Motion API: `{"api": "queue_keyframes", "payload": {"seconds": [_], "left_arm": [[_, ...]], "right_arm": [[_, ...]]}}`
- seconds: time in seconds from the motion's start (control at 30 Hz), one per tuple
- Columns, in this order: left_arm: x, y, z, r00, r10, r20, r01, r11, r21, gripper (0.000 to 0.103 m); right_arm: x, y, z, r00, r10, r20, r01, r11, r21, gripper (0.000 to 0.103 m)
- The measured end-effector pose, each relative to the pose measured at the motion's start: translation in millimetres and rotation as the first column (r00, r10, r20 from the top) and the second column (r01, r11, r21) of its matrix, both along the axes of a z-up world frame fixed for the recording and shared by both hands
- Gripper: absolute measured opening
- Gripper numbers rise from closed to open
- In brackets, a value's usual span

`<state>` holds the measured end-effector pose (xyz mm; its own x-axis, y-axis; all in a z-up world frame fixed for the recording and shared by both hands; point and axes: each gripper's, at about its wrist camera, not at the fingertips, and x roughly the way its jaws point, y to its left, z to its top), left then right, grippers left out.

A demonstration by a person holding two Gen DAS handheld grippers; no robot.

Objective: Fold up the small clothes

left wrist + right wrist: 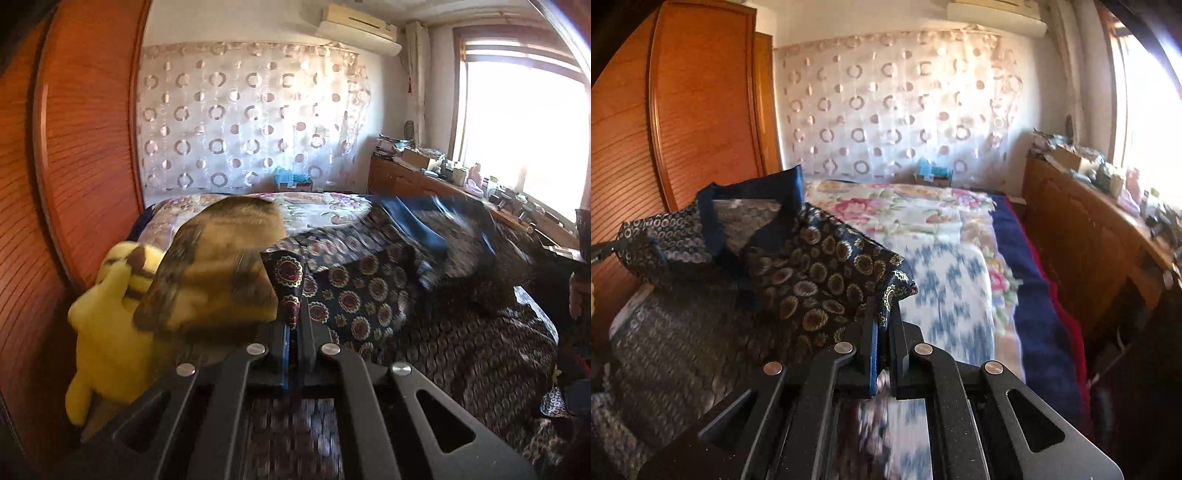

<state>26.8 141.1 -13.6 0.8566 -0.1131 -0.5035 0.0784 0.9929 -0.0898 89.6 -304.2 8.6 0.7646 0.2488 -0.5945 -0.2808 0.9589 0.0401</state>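
Left tongs (293,325): jaws closed on a corner of the patterned garment (365,288), a dark navy cloth with round medallion print. The pinched tip stands up between the fingers.

Right tongs (882,321): jaws closed likewise, on another corner of the same garment (798,266). From this side a plain blue collar or trim (753,206) shows, turned up near the top edge.

The garment hangs between the two tongs, lifted clear above the bed (945,236), sagging in the middle; its lower part drapes down toward the near edge. Blur in the cloth suggests it is in motion.

Outward: a floral quilt (897,210) covers the bed, a blue-and-white patterned cloth (945,291) lies on it just ahead of the right tongs. A yellow plush toy (107,314) and a brown striped cushion (221,266) sit near the left tongs, beside the wooden wardrobe (74,147).

Step in hand, as I judge: spreading, before the first fold. No fold looks done yet.

Next move calls for drawing the two corners apart to take out the sag, then lowering the cloth flat onto the quilt, clear of the plush toy.
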Motion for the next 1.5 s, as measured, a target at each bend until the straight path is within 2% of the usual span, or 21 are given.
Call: {"api": "queue_keyframes", "payload": {"seconds": [0.07, 0.17, 0.27, 0.4, 0.5, 0.7, 0.8, 0.87, 0.9, 1.1, 1.17, 1.27, 1.5], "left_arm": [[-23, 5, -5, 1.000, 0.022, -0.007, -0.022, 1.000, -0.005, 0.000], [-56, 12, -11, 0.998, 0.058, -0.028, -0.059, 0.997, -0.055, 0.000], [-78, 13, -18, 0.996, 0.074, -0.045, -0.076, 0.996, -0.036, 0.000], [-79, 14, -22, 0.994, 0.084, -0.067, -0.087, 0.996, -0.036, 0.006], [-73, 13, -17, 0.995, 0.072, -0.068, -0.072, 0.997, -0.009, 0.013], [-76, 19, 5, 0.996, 0.089, -0.008, -0.089, 0.996, 0.013, 0.025], [-66, 20, 9, 0.998, 0.068, -0.020, -0.067, 0.997, 0.044, 0.035], [-55, 20, 6, 0.998, 0.049, -0.042, -0.047, 0.998, 0.041, 0.037], [-48, 19, 2, 0.997, 0.038, -0.061, -0.035, 0.999, 0.037, 0.037], [-6, 10, -21, 0.988, -0.012, -0.156, 0.019, 0.999, 0.049, 0.038], [7, 9, -28, 0.983, -0.018, -0.185, 0.027, 0.998, 0.049, 0.038], [26, 9, -37, 0.975, -0.017, -0.224, 0.029, 0.998, 0.050, 0.038], [51, 14, -54, 0.954, -0.065, -0.294, 0.066, 0.998, -0.005, 0.038]], "right_arm": [[-22, -7, -6, 1.000, -0.012, -0.023, 0.013, 1.000, 0.024, 0.002], [-52, -14, -7, 0.999, -0.015, -0.049, 0.018, 0.998, 0.065, 0.002], [-79, -14, -2, 0.998, 0.006, -0.063, -0.002, 0.998, 0.067, 0.002], [-98, -13, 3, 0.997, 0.027, -0.076, -0.022, 0.998, 0.067, 0.002], [-98, -15, -5, 0.991, 0.035, -0.128, -0.029, 0.998, 0.055, 0.002], [-108, -9, -6, 0.988, 0.058, -0.142, -0.052, 0.998, 0.045, 0.005], [-110, -7, 4, 0.992, 0.061, -0.113, -0.059, 0.998, 0.021, 0.020], [-109, -9, 12, 0.995, 0.058, -0.086, -0.057, 0.998, 0.015, 0.050], [-108, -9, 15, 0.996, 0.051, -0.074, -0.051, 0.999, 0.012, 0.053], [-89, -11, 21, 0.998, 0.039, -0.050, -0.039, 0.999, -0.010, 0.058], [-76, -11, 17, 0.998, 0.035, -0.059, -0.036, 0.999, -0.008, 0.066], [-53, -9, 3, 0.996, 0.018, -0.085, -0.021, 0.999, -0.034, 0.071], [-6, -8, -33, 0.983, 0.014, -0.181, -0.021, 0.999, -0.037, 0.072]]}}
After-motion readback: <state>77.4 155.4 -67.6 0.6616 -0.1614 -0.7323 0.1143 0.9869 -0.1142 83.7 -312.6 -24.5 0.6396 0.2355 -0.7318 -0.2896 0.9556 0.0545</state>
